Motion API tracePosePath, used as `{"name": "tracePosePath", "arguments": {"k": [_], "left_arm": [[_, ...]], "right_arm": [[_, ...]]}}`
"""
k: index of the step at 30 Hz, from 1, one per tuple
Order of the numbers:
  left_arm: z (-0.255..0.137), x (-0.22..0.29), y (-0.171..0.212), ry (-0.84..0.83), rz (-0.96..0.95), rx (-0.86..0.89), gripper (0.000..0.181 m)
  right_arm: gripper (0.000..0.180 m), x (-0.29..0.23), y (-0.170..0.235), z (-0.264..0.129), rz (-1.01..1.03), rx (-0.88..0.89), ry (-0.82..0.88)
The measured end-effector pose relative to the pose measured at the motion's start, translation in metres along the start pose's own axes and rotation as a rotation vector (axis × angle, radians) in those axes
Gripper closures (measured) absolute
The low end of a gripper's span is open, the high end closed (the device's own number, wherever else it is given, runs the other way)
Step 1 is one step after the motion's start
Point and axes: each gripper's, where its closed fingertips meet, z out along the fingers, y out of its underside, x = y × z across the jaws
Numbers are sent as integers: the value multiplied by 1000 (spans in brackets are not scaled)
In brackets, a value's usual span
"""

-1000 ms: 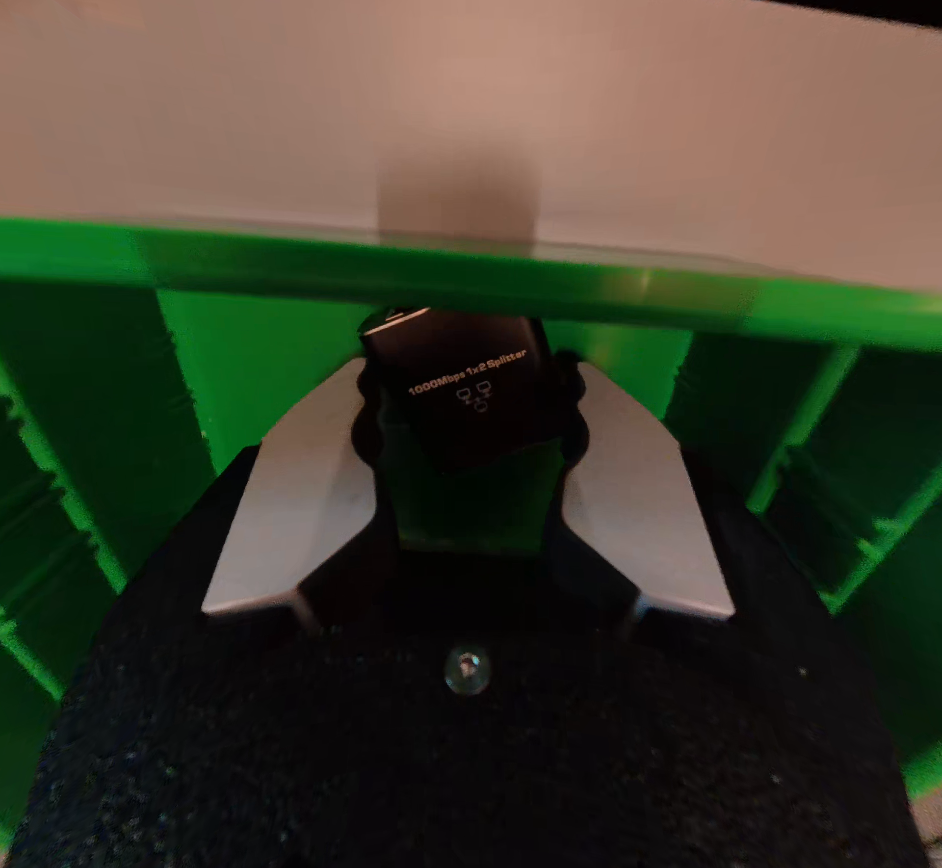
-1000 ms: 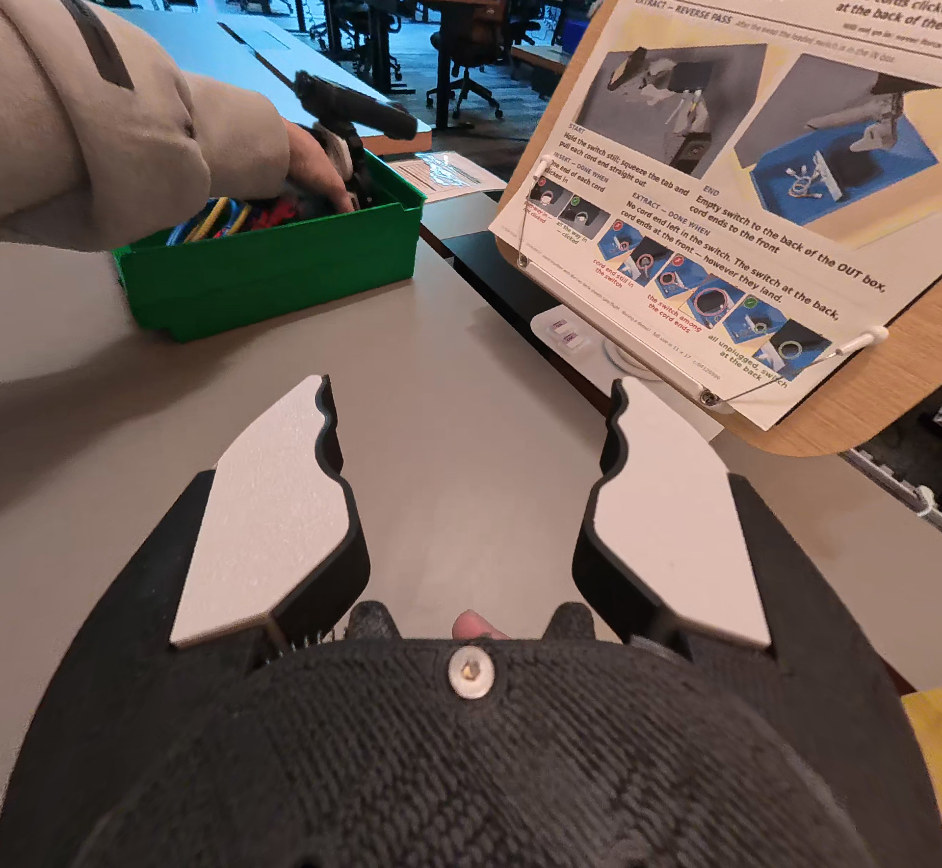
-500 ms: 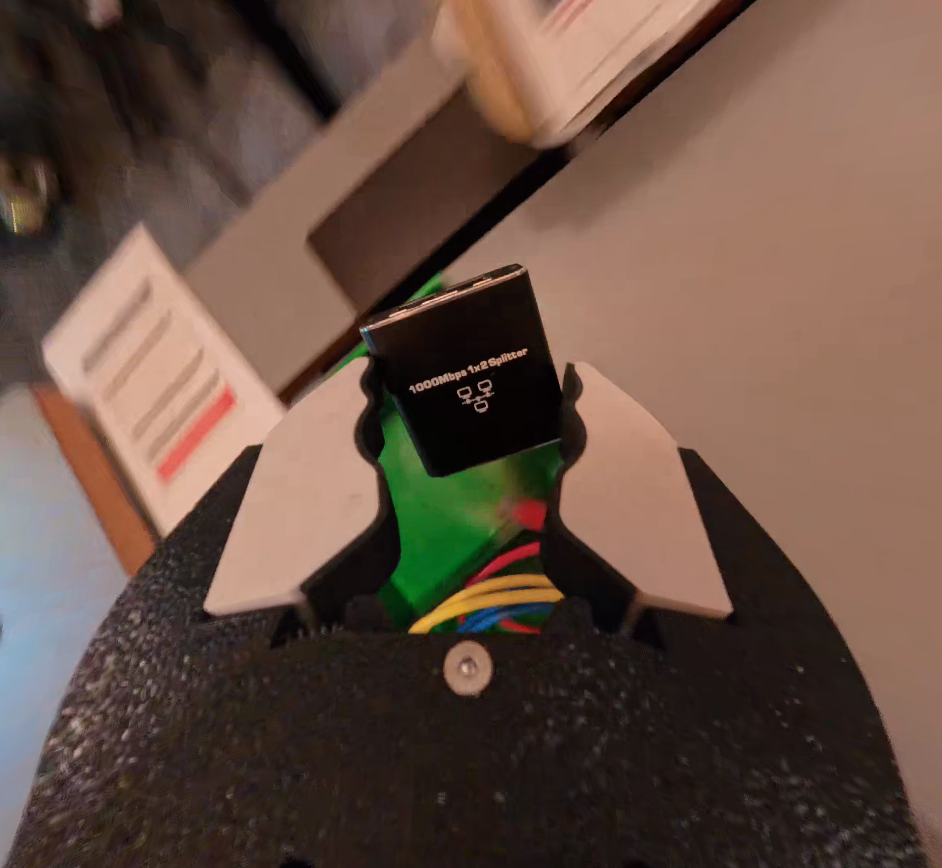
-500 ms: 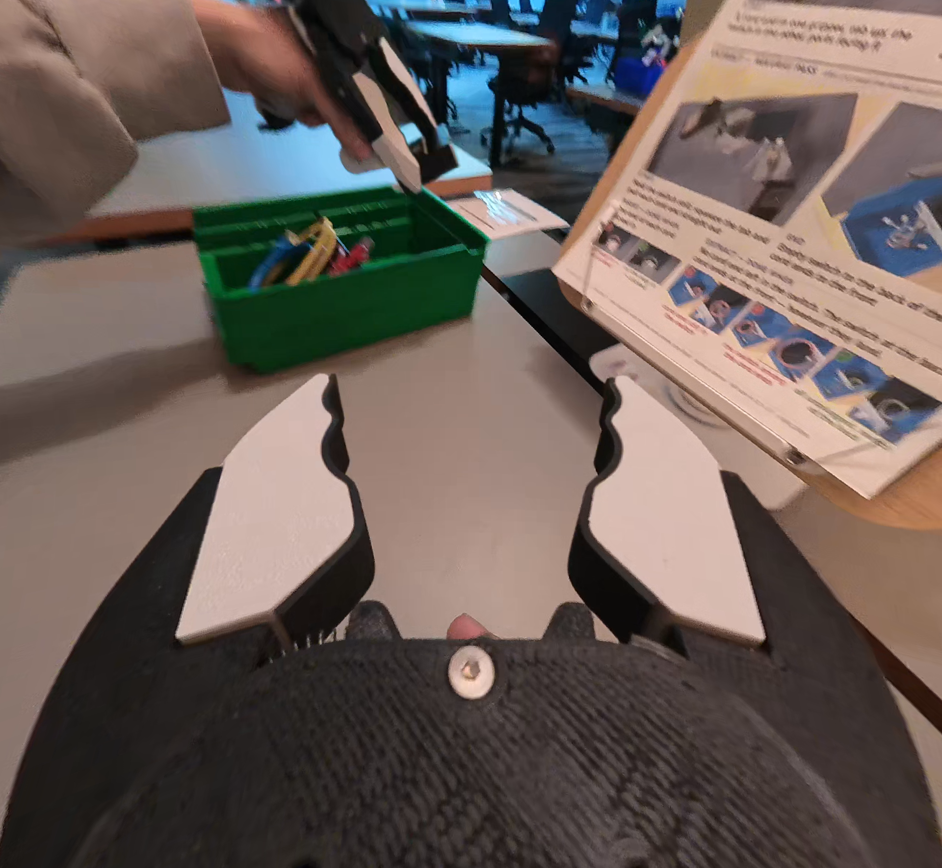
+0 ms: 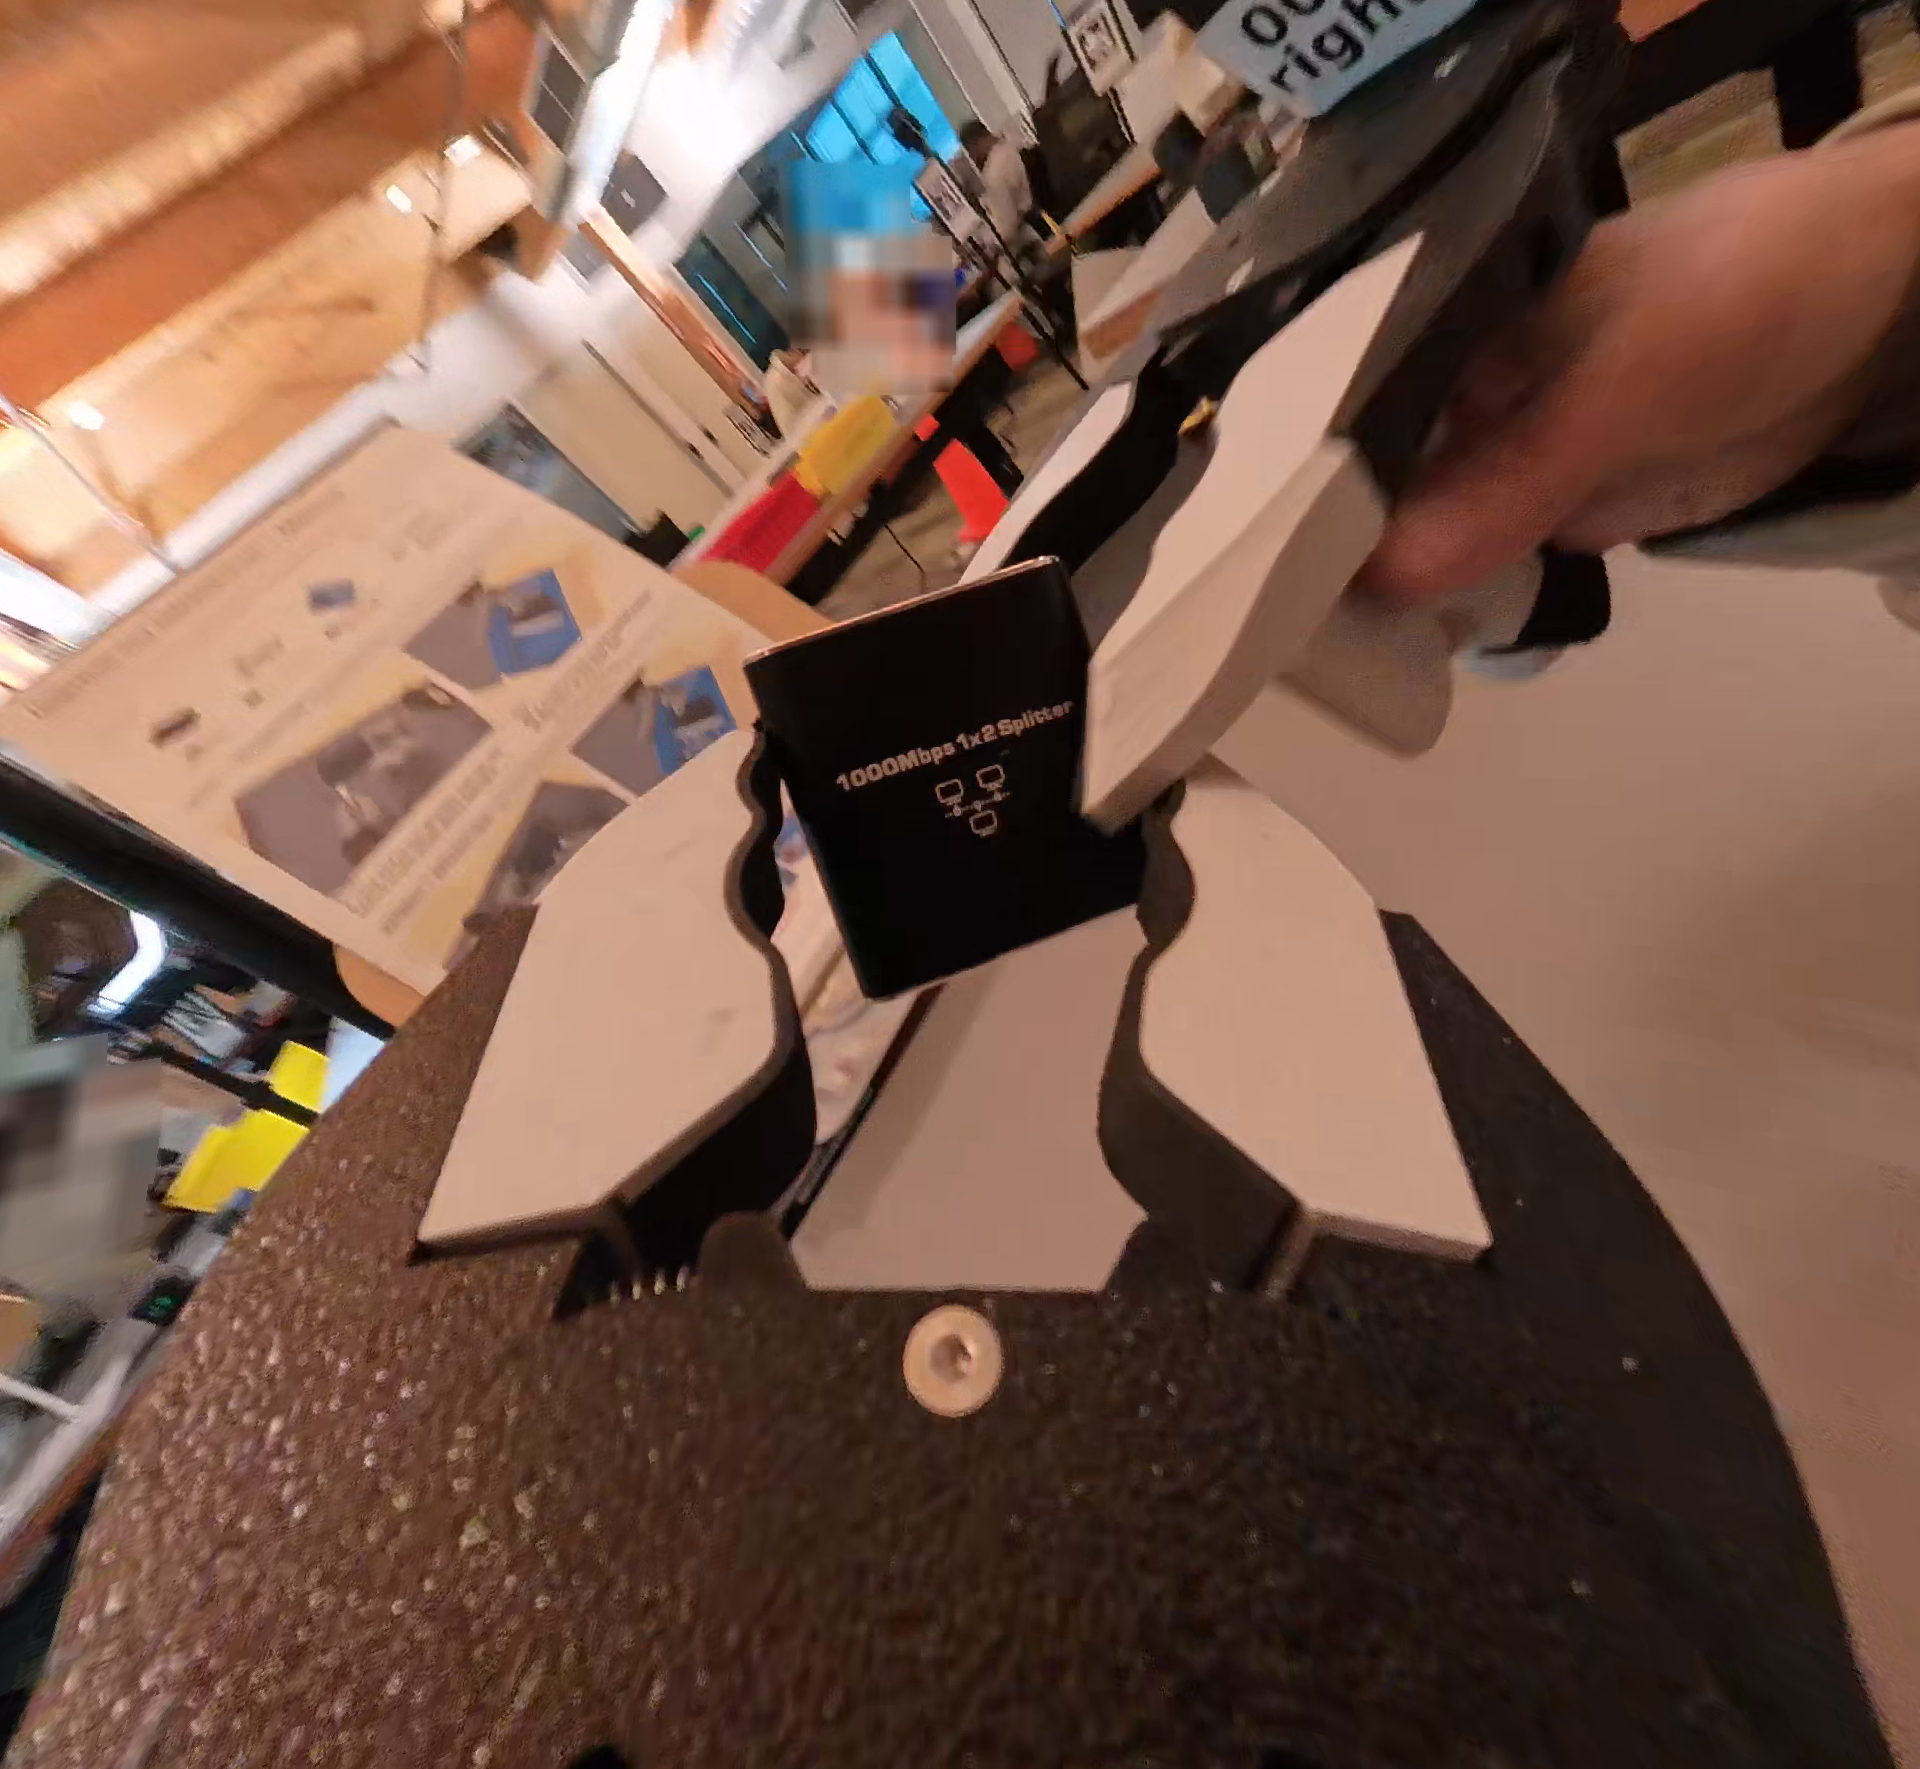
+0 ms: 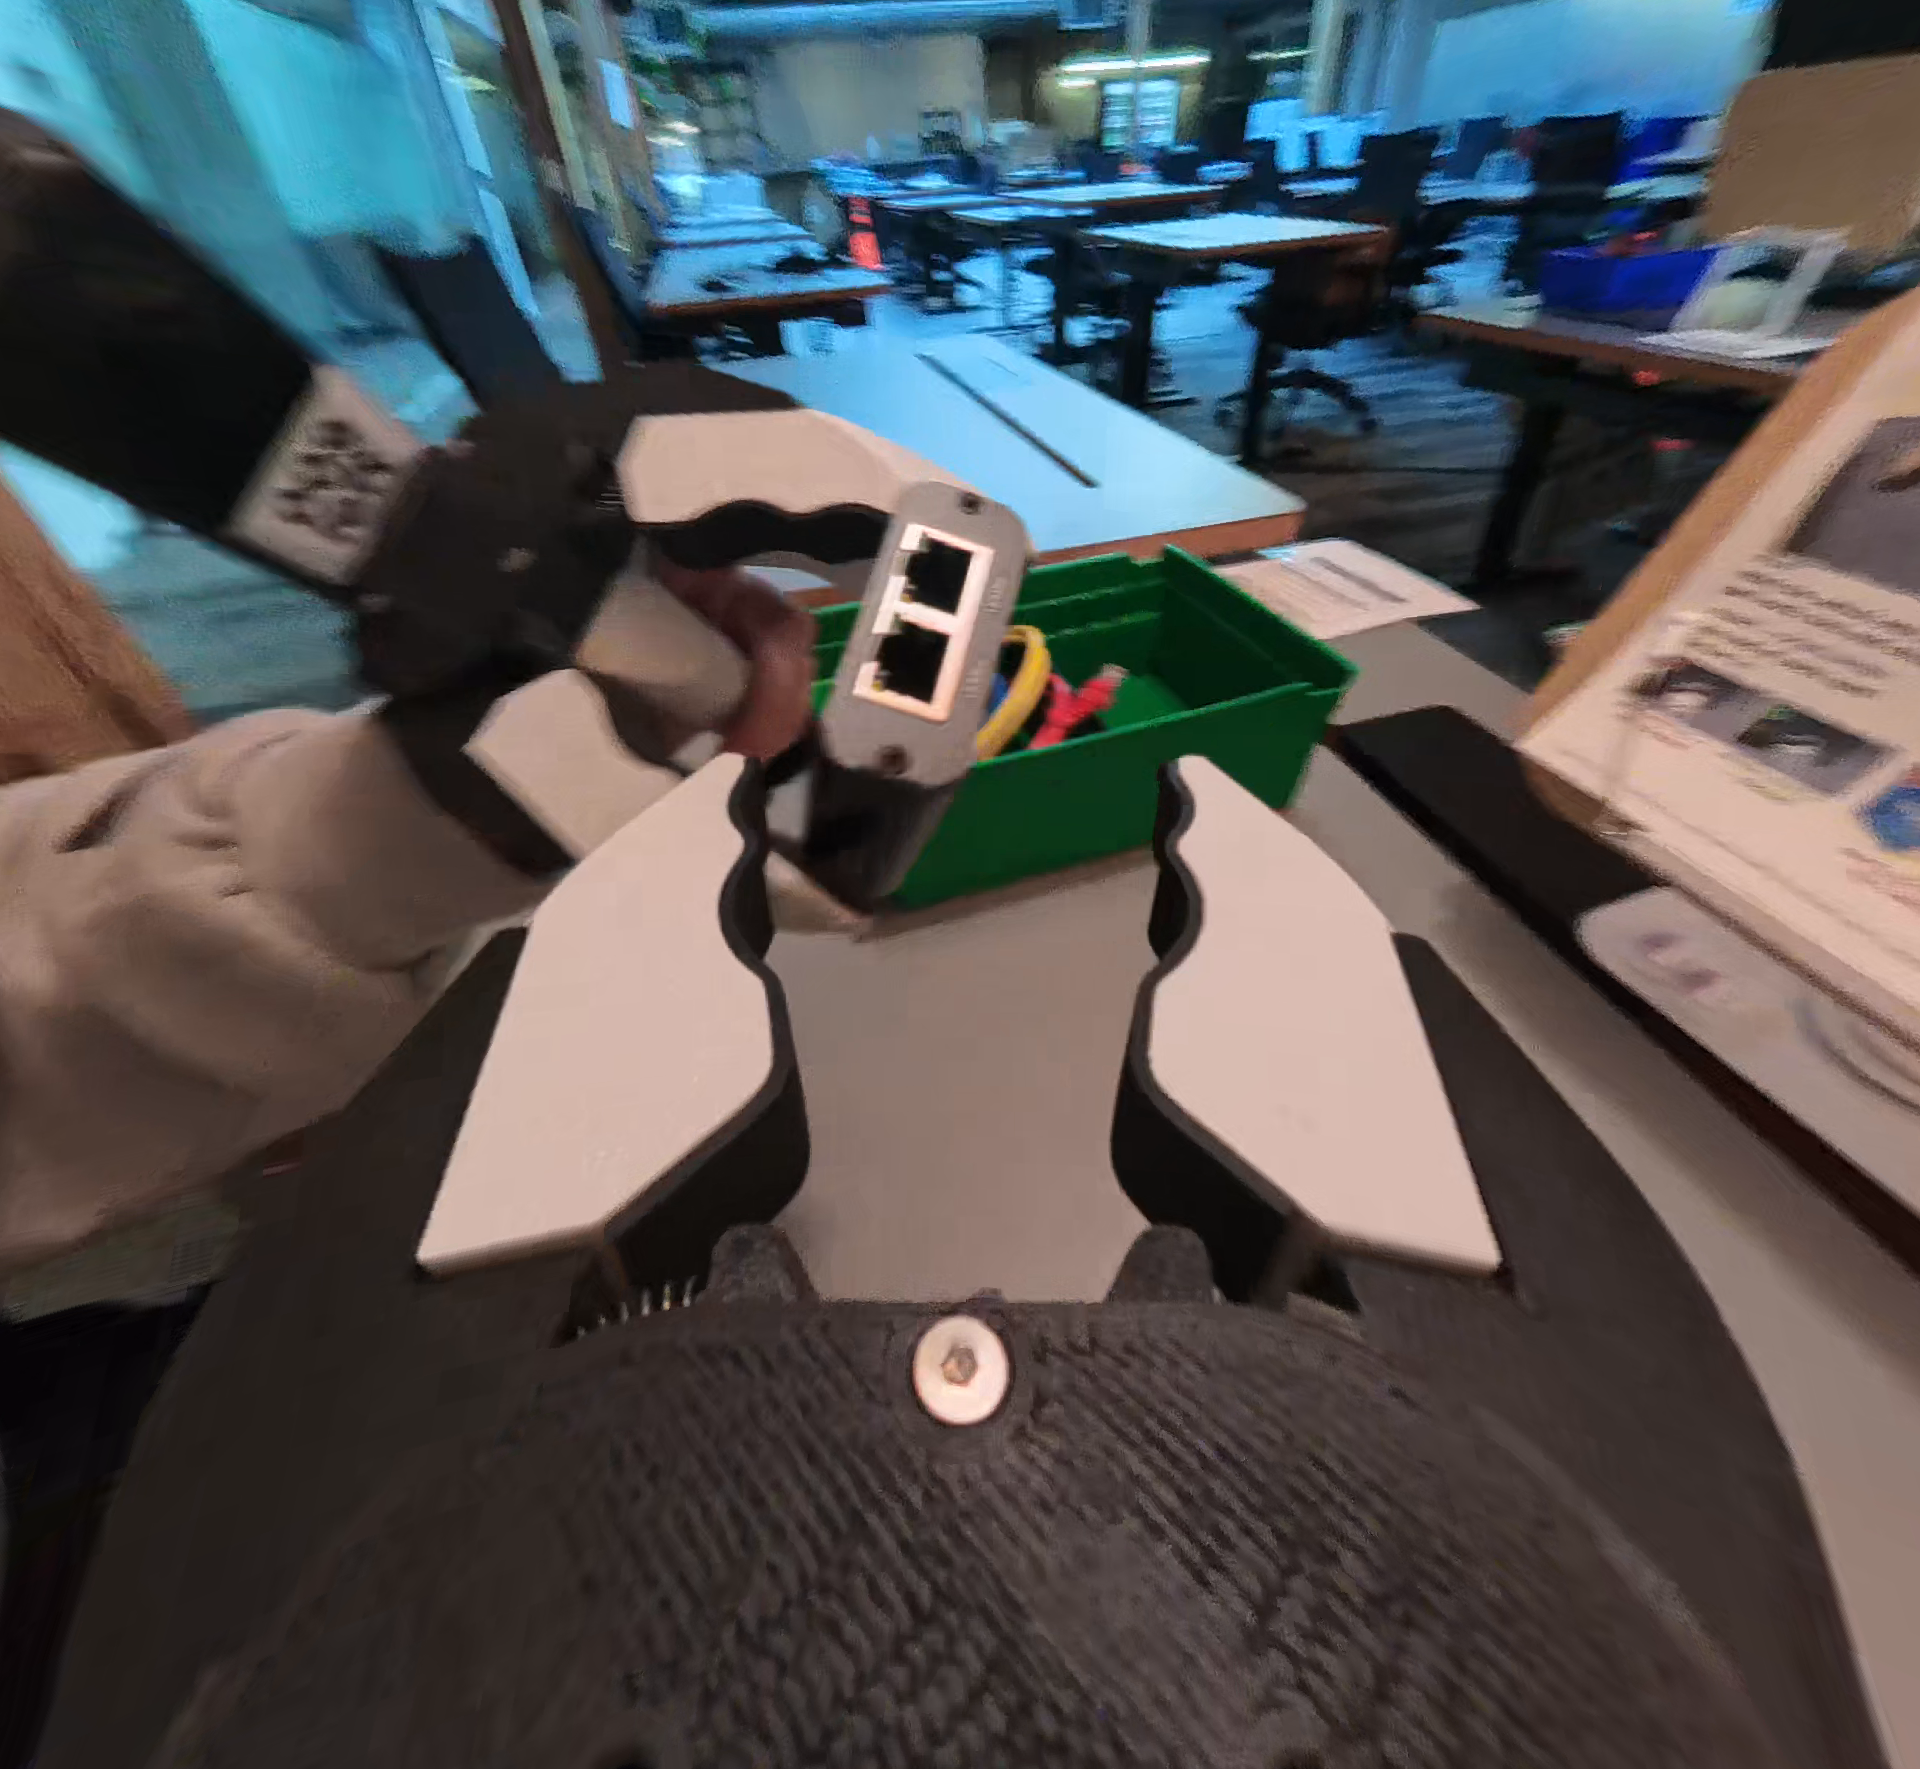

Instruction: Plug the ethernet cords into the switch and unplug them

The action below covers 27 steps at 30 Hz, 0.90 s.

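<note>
Rows of desks and chairs fill the blurred hall behind the grey table [image 6: 966, 1002] I work at. On that table, beyond my two grippers, sits the green bin [image 6: 1101, 810], and I place everything else by it. Right of the bin an instruction board [image 6: 1766, 680] leans, its far side cut off by the frame edge. In front of the bin and above the tabletop, my left gripper [image 5: 951, 846] pinches the black switch [image 5: 951, 784] by its sides, lifted clear, with its grey port face [image 6: 925, 628] turned toward my right gripper [image 6: 961, 846]. That one hangs nearer to me than the bin, fingers spread and holding nothing. Inside the bin lie the cords [image 6: 1049, 696], yellow, red and blue, not yet picked up. So I judge the task barely started: the switch is in hand and presented, both visible ports are bare, no cord is plugged, and all the unplugging remains. I cannot count the cords, since the switch covers part of the bin, and its rear end is hidden from both cameras.
</note>
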Motion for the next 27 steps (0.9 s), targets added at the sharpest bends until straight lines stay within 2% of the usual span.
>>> {"name": "tracePosePath", "arguments": {"k": [1,3,4,10,11,15,19,21,24,27], "left_arm": [[2,6,-9,-27,23,21,115],[6,15,-22,-65,39,69,115],[8,19,-26,-82,37,89,115],[11,44,-16,-70,5,55,122],[7,48,-14,-33,-21,50,128],[-12,56,-12,124,-164,49,126],[-18,60,-32,257,-245,51,126],[-14,58,-35,269,-288,16,132],[-7,62,-36,310,-292,-5,154],[-3,61,-39,291,-319,9,154]], "right_arm": [[111,-2,-2,-3,-29,19,19],[144,-22,-6,-13,-39,60,-77],[149,-25,-7,-17,-29,65,-91],[154,-17,21,-37,-130,-121,-89],[154,-17,22,-41,-148,-136,-107],[154,-20,24,-56,-231,-190,-207],[154,-36,33,-54,-230,-237,-329],[154,-42,42,-51,-217,-266,-380],[154,-47,43,-48,-189,-260,-417],[154,-45,39,-51,-177,-243,-415]]}}
